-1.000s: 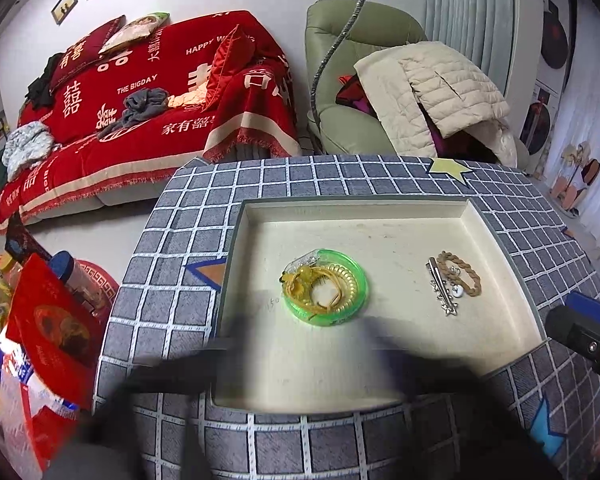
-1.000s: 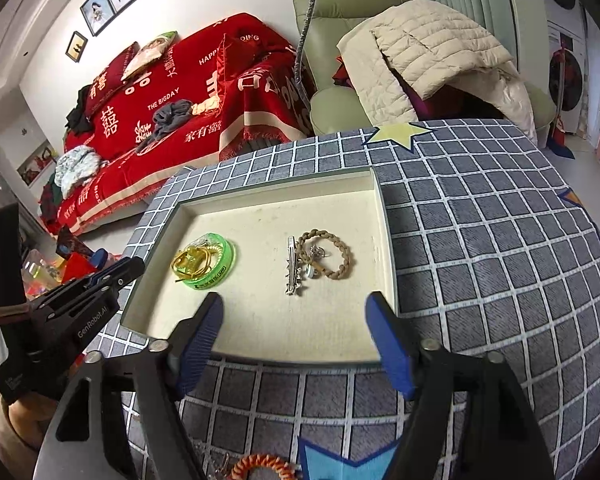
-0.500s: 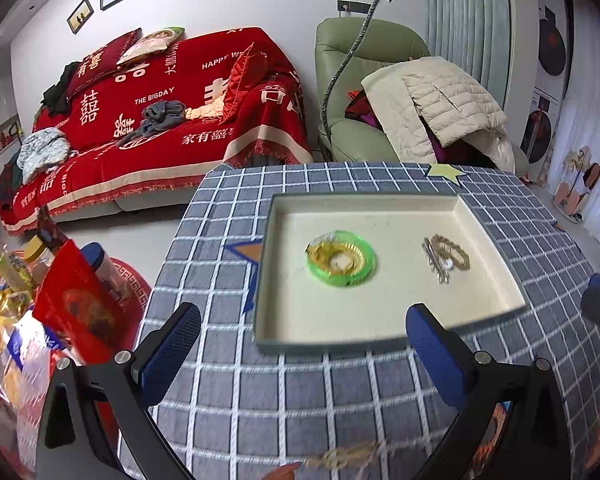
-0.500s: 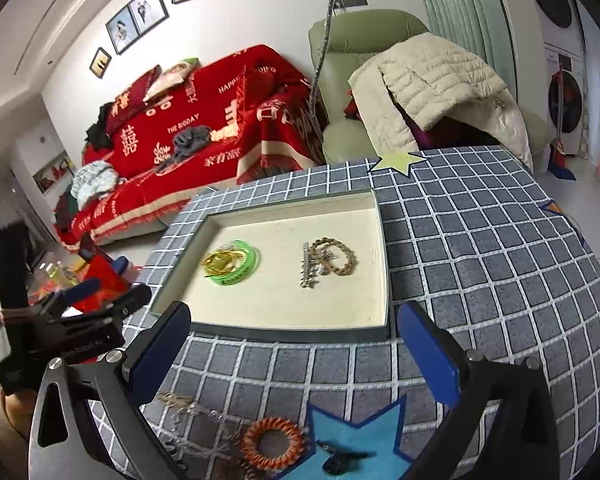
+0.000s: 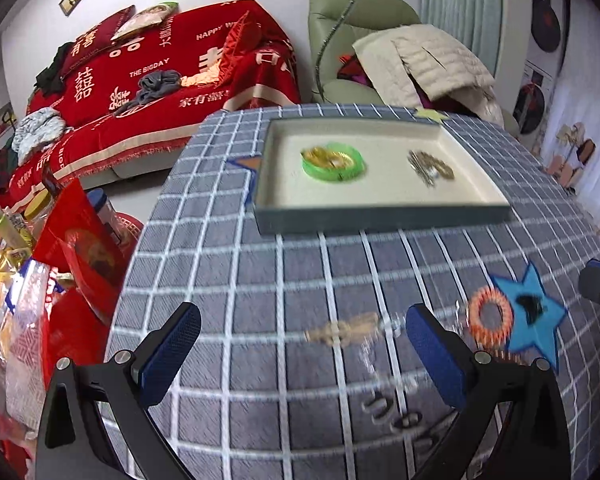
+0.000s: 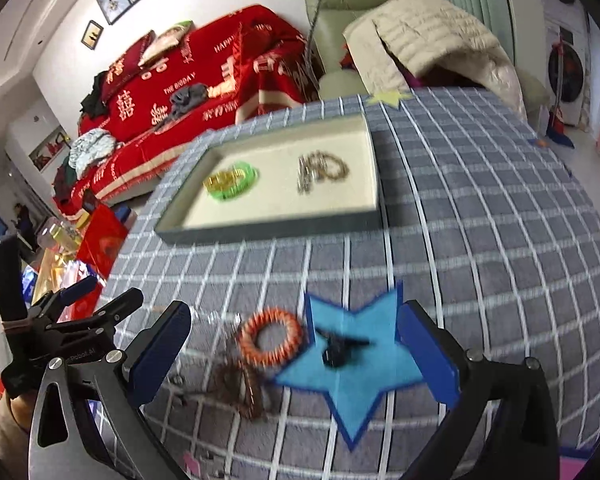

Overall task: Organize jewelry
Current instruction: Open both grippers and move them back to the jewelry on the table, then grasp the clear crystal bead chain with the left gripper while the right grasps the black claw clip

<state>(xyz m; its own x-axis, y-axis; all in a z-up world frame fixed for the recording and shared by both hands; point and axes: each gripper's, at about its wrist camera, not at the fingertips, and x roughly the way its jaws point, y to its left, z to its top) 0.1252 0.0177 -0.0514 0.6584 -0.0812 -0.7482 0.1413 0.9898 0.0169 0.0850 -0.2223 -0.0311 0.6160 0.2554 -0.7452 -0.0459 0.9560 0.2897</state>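
Checked tablecloth (image 5: 300,280), red sofa (image 5: 160,80) behind

On the checked table (image 5: 228,264) we list a tray (image 5: 380,216) holding a green ring (image 5: 334,160) and a beaded bracelet (image 5: 432,166). Nearer us lie an orange bracelet (image 5: 491,316) and a blurred tan piece (image 5: 346,332). Our left gripper (image 5: 300,354) stands wide apart, empty.

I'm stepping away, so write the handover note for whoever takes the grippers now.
Left gripper: open, empty, over the cloth.
Right gripper: open, empty; its jaws have just been opening.
In the tray: green bangle, brown bracelet.
On the tablecloth, near side: orange bracelet, dark small piece on the blue star, brown chain.
Left: move these into the tray.
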